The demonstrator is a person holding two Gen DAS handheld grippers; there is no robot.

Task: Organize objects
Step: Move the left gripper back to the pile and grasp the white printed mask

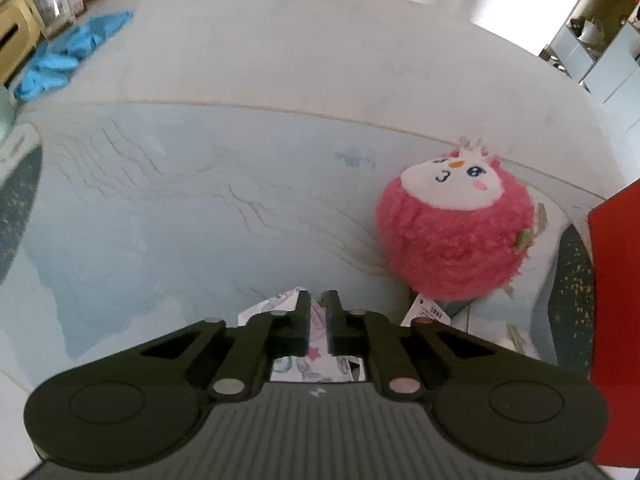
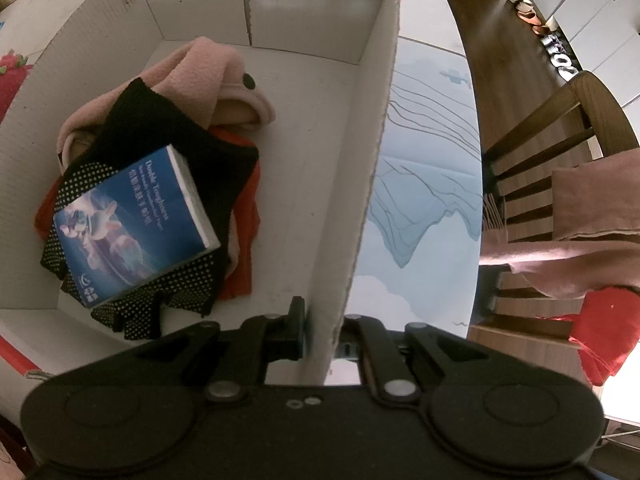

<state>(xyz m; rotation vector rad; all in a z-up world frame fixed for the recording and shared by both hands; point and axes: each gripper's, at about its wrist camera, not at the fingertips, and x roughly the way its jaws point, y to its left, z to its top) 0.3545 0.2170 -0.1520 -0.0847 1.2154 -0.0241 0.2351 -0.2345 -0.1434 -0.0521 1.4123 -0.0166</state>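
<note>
Left gripper [image 1: 318,300] pinched shut on a white patterned packet [image 1: 316,364] over the pale blue mat [image 1: 160,220], pink plush toy [image 1: 456,232] just right, right gripper [image 2: 320,320] clamped on the cardboard box wall [image 2: 360,184], blue tissue pack [image 2: 132,224] atop a black dotted glove [image 2: 160,292] inside.

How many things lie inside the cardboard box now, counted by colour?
Pink: 1, the fleece cloth
Black with white dots: 1, the glove
Blue: 1, the tissue pack
Red: 1, the red cloth under the glove
Total: 4 in the box
</note>
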